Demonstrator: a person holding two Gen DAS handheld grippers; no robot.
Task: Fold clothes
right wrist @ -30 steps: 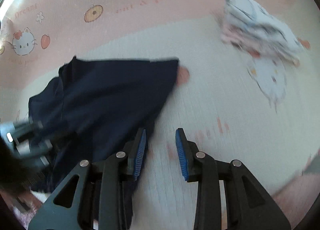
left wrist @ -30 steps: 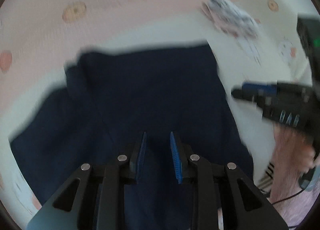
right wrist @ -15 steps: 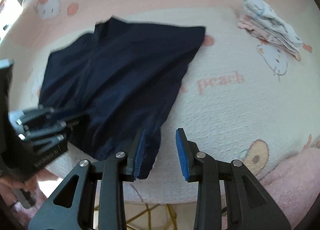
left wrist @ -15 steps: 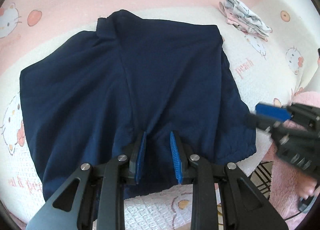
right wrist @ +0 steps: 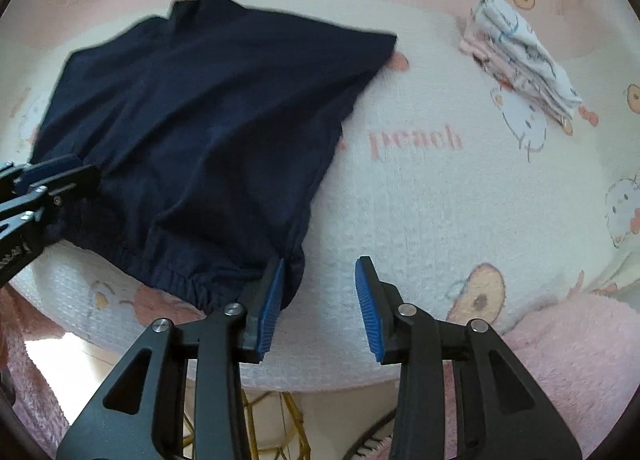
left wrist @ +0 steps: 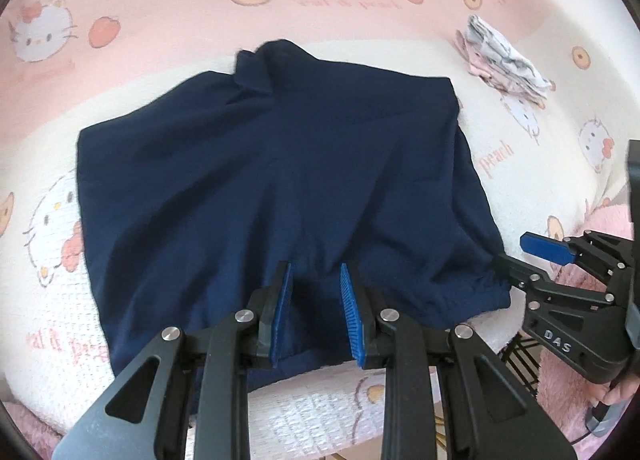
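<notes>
Left wrist – left gripper (left wrist: 316,300) parted over navy garment (left wrist: 280,179) | right gripper (right wrist: 320,292) just widened, released

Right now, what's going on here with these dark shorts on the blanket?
A person holding a gripper in each hand is folding clothes. Navy shorts lie spread on a pink-and-white cartoon-cat blanket, waistband toward the near edge. The left gripper has its fingers either side of the waistband's middle, though a firm grip is unclear. The right gripper sits at the waistband's corner, its jaws just opened, nothing clamped between them. A small stack of folded clothes rests farther back.
</notes>
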